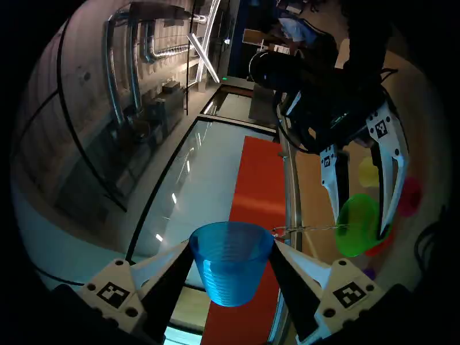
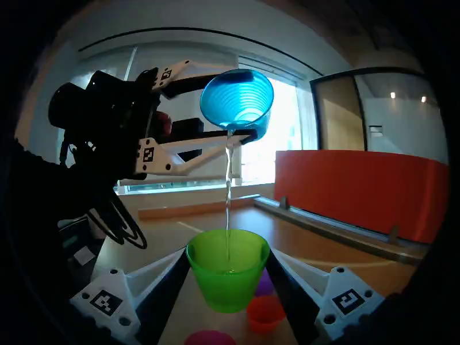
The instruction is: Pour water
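Water (image 2: 228, 190): falling in a thin stream into the green cup (image 2: 227, 276). Clamping that green cup from both sides, right gripper (image 2: 228, 256). Sitting below the green cup on the surface (image 2: 345, 253), orange cup (image 2: 264, 313). Tipping directly above the green cup, blue cup (image 2: 237, 103), being squeezed between the fingers of left gripper (image 1: 231, 244). Standing well behind the green cup, red panel (image 2: 362, 190).
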A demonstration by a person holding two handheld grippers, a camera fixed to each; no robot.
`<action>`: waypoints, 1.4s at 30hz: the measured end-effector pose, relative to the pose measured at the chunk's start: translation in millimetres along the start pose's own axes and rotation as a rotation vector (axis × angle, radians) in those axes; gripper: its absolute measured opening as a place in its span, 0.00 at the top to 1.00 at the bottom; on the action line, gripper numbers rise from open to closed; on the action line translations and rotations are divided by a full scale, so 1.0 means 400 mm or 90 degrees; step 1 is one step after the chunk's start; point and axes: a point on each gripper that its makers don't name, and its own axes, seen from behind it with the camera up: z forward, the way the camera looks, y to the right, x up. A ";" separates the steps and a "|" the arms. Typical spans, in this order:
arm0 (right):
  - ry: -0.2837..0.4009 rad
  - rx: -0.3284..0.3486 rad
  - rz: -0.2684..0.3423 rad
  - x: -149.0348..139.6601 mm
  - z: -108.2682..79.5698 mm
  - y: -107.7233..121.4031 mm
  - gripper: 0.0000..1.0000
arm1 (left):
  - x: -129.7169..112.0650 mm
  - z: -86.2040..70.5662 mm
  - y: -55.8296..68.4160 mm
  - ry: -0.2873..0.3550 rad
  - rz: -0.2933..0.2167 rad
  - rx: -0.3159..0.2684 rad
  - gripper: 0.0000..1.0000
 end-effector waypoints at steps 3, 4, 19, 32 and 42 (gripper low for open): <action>0.001 0.000 0.000 0.002 0.001 -0.001 0.09 | 0.000 0.002 -0.003 -0.001 0.010 0.001 0.13; 0.001 0.000 0.000 0.002 0.001 -0.001 0.09 | -0.001 0.002 -0.002 -0.002 0.013 0.001 0.13; 0.000 -0.001 0.000 -0.004 0.001 0.003 0.09 | -0.003 0.007 -0.009 -0.003 0.058 0.010 0.13; -0.001 -0.001 0.000 -0.005 0.002 0.004 0.09 | 0.006 0.010 -0.011 0.001 0.099 0.017 0.13; 0.000 -0.002 0.000 -0.004 0.002 0.007 0.09 | 0.008 0.007 0.003 0.002 0.131 0.013 0.13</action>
